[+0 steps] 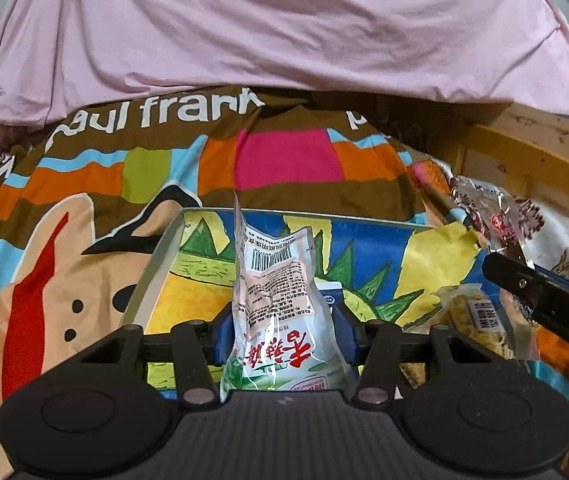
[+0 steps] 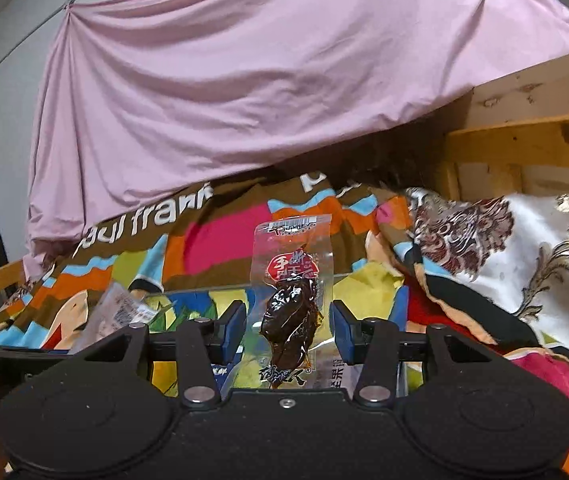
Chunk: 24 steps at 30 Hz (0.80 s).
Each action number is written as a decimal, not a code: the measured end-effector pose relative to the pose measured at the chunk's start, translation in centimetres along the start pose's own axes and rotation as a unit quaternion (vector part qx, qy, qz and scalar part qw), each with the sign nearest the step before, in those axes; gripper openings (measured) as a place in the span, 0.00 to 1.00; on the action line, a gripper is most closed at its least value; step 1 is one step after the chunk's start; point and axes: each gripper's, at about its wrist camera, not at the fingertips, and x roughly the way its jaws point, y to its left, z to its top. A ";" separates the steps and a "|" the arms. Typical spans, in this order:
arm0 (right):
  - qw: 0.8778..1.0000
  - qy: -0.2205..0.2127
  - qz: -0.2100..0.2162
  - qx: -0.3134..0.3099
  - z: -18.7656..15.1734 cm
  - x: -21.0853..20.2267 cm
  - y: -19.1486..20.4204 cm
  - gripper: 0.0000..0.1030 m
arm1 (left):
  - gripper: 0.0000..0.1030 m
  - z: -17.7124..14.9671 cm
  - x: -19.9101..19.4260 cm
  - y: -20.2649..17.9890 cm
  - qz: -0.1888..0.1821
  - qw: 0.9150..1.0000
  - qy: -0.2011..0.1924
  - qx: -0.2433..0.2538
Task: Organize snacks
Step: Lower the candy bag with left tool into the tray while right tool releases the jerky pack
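Observation:
My left gripper (image 1: 284,332) is shut on a white snack packet (image 1: 276,292) with a barcode and red characters, which stands upright between the blue pads. It hangs over a metal tray (image 1: 164,264) lined with a bright drawing. My right gripper (image 2: 288,328) is shut on a clear packet of dark brown meat (image 2: 290,308), also upright above the tray (image 2: 204,290). In the left wrist view that clear packet (image 1: 496,220) shows at the right, at the tip of the right gripper's black finger (image 1: 524,284). The white packet (image 2: 120,312) appears at the left of the right wrist view.
A yellowish bar in clear wrap (image 1: 472,316) and a small blue-and-white box (image 1: 330,296) lie in the tray. A colourful patterned blanket (image 1: 284,160) surrounds it, a pink sheet (image 1: 284,20) hangs behind, and a wooden frame (image 2: 524,140) and a white-gold cloth (image 2: 544,240) are at the right.

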 end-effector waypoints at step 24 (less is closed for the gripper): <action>0.998 0.050 0.005 -0.045 -1.5 3.0 1.3 0.47 | 0.53 -1.1 4.2 0.1 0.015 0.999 0.045 -0.019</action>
